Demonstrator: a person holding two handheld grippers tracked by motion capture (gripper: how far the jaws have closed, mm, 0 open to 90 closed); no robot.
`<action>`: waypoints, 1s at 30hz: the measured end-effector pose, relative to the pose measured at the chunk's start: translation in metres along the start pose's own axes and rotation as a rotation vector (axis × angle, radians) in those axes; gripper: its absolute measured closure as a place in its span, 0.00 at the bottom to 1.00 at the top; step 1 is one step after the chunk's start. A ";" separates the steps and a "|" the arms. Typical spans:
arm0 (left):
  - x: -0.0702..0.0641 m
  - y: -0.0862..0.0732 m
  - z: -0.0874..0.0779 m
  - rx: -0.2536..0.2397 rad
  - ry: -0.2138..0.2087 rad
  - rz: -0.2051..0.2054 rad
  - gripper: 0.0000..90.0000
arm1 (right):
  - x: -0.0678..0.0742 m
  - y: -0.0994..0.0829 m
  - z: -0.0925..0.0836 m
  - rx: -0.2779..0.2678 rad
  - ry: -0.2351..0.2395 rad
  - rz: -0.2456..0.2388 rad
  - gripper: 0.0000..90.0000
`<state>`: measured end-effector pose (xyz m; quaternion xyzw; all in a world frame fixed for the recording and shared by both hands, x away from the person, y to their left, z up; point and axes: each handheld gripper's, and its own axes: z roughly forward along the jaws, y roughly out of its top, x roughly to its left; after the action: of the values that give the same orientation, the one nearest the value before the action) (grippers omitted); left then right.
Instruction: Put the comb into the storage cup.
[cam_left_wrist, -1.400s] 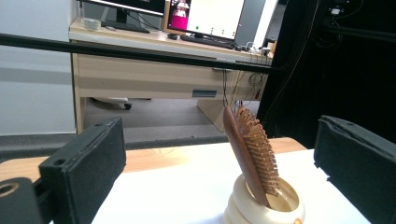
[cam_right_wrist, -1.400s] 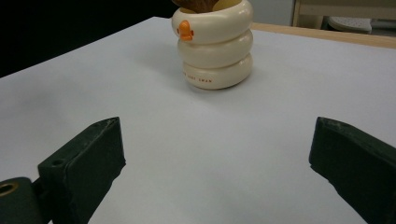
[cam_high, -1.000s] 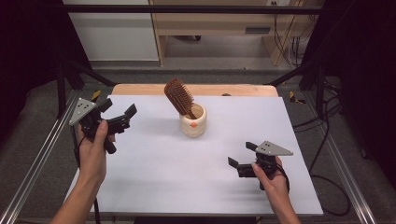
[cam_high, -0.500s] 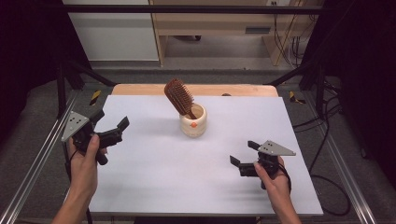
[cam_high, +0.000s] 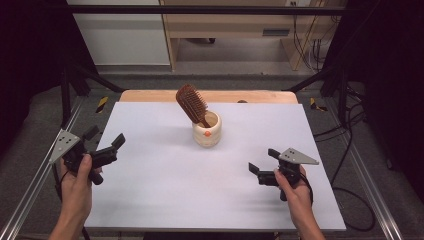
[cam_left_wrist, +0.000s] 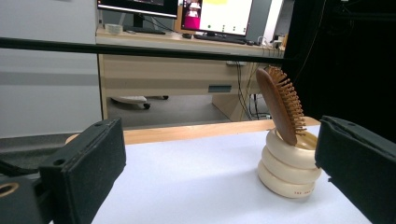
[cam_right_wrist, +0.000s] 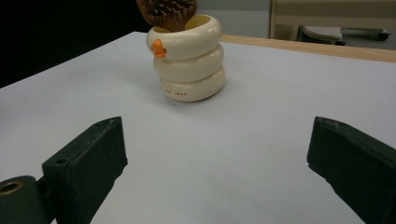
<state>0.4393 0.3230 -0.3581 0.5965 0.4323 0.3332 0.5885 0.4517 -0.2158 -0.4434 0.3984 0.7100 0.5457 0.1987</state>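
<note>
The white table (cam_high: 165, 200) is bright and evenly lit from above, while the room around it stays very dark. The cream holder (cam_high: 207, 133) casts only a soft, faint shadow. All pictures are slightly soft; near jaws look blurred.

The hairbrush (cam_high: 192, 102) handle sits hidden, seemingly inside the cup (cam_high: 207, 135).

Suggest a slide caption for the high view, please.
Wooden hairbrush leaning in a cream holder, open grippers either side.

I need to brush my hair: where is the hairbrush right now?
In the high view the hairbrush stands handle-down in the cream holder near the table's far middle, tilted left, between and beyond both tools.
</note>
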 end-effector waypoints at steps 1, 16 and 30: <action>0.001 0.001 -0.003 -0.002 0.001 0.003 0.02 | 0.000 0.000 0.000 0.000 -0.004 -0.001 0.05; 0.003 0.004 -0.026 -0.004 -0.003 0.057 0.02 | -0.003 0.005 -0.016 -0.026 -0.037 -0.024 0.05; 0.002 -0.018 -0.039 0.031 0.002 0.077 0.02 | -0.004 0.003 -0.027 -0.024 -0.049 -0.051 0.05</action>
<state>0.4027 0.3394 -0.3724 0.6212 0.4148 0.3494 0.5656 0.4355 -0.2349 -0.4329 0.3910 0.7081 0.5391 0.2346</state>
